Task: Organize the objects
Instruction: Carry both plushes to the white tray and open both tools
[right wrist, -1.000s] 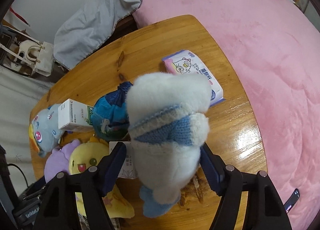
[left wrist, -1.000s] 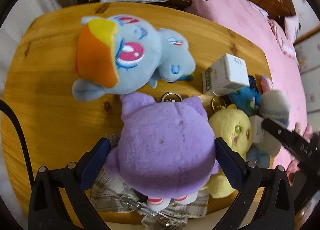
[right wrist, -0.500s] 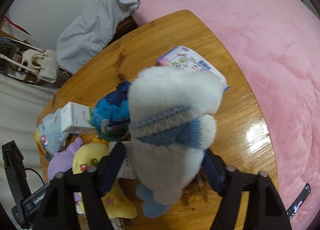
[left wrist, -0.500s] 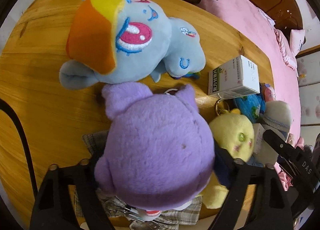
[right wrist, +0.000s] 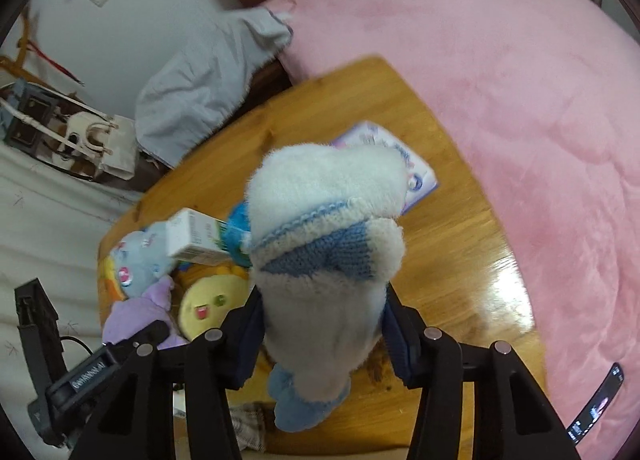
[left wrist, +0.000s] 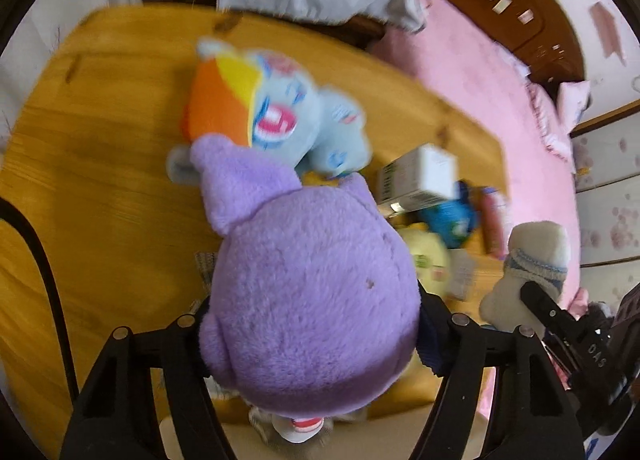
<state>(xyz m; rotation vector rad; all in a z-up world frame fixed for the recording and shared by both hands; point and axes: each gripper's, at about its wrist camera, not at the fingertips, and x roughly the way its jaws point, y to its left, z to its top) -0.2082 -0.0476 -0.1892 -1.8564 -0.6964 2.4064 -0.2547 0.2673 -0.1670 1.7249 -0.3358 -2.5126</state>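
Note:
My left gripper [left wrist: 314,324] is shut on a purple plush toy [left wrist: 308,292] and holds it above the wooden table [left wrist: 100,188]. My right gripper [right wrist: 320,324] is shut on a white plush with a blue knitted band [right wrist: 324,252], lifted off the table [right wrist: 452,260]; it also shows in the left wrist view [left wrist: 532,260]. A blue pony plush with orange and yellow mane [left wrist: 276,116], a white box [left wrist: 420,176], a yellow plush [right wrist: 212,300] and a blue ball-like toy [left wrist: 448,216] lie on the table.
A tissue pack [right wrist: 408,168] lies on the table beyond the white plush. Checked cloth [right wrist: 248,424] lies at the near edge. A pink bed [right wrist: 500,80] borders the table. Grey clothing [right wrist: 208,80] hangs at the far edge. A phone [right wrist: 596,408] lies on the bed.
Both grippers have risen with their plush toys. The left jaws closed from open onto the purple plush and lifted it. The views are now motion-blurred.

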